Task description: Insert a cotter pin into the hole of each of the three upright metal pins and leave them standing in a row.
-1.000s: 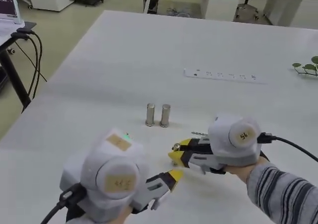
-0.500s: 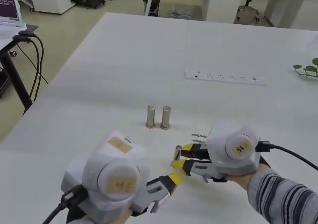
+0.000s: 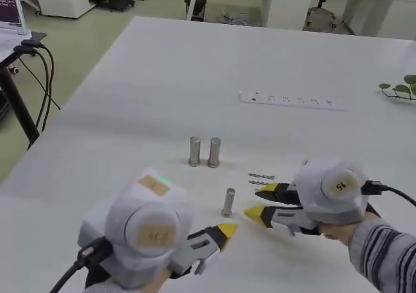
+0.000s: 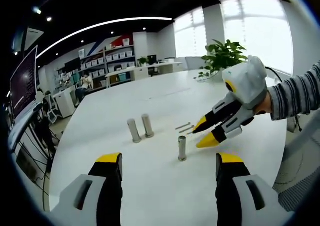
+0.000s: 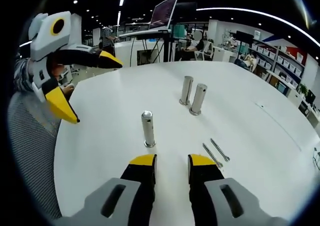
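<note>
in the head view, a pair of metal pins [image 3: 195, 151] stood upright side by side on the tabletop [image 3: 162, 78]. a third pin [image 3: 228, 202] stood alone nearer the person, out of line with them. two cotter pins [image 3: 261, 178] lay loose on the tabletop, near the right hand-held gripper [image 3: 255, 201], whose jaws were parted and empty. as i judged it, nothing was inserted yet, so every insertion and the lining-up remained.

the left gripper view settled what the head view left unclear: the left hand-held gripper [image 4: 169, 159] was spread wide and held nothing. the third pin stood ahead of it, and the right hand-held gripper's tips were just beside that pin.

the right gripper view gave the closest look at the third pin [image 5: 147, 129], free just ahead of the slightly parted jaws. the cotter pins [image 5: 216, 152] lay off to one side. no hole in the pin could be made out.
</note>
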{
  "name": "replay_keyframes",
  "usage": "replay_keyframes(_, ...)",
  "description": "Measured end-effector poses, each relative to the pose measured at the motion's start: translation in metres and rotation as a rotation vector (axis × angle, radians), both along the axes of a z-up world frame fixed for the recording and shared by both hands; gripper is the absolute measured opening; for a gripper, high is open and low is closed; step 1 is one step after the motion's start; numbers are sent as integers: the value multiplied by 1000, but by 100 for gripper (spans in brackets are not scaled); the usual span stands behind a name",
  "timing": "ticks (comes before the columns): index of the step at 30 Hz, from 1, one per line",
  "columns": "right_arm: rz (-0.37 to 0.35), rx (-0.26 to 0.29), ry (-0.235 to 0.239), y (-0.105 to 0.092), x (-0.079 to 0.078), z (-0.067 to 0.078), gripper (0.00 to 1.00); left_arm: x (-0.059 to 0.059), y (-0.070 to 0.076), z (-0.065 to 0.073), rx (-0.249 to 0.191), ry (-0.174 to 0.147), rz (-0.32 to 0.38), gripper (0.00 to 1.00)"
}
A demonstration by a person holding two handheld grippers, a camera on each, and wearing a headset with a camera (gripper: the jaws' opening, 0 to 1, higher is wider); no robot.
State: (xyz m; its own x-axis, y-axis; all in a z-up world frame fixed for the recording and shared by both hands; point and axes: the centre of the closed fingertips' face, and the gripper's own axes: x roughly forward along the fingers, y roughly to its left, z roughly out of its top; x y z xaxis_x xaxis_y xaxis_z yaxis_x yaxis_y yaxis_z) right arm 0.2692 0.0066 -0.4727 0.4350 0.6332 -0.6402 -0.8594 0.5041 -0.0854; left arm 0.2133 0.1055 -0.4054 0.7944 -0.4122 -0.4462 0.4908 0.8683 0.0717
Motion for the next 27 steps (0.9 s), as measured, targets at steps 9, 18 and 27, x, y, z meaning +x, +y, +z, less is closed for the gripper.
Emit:
replay_keyframes(9, -84, -64, 65, -26, 26, -5, 15, 0, -2, 1, -30, 8, -3, 74)
replay_keyframes(18, -75, -130, 130, -25, 36, -15, 9, -1, -1, -1, -18, 12, -4, 74)
replay_keyframes(27, -85, -156, 162, -26, 38, -22, 4, -1, 1, -2, -16, 19, 0, 72)
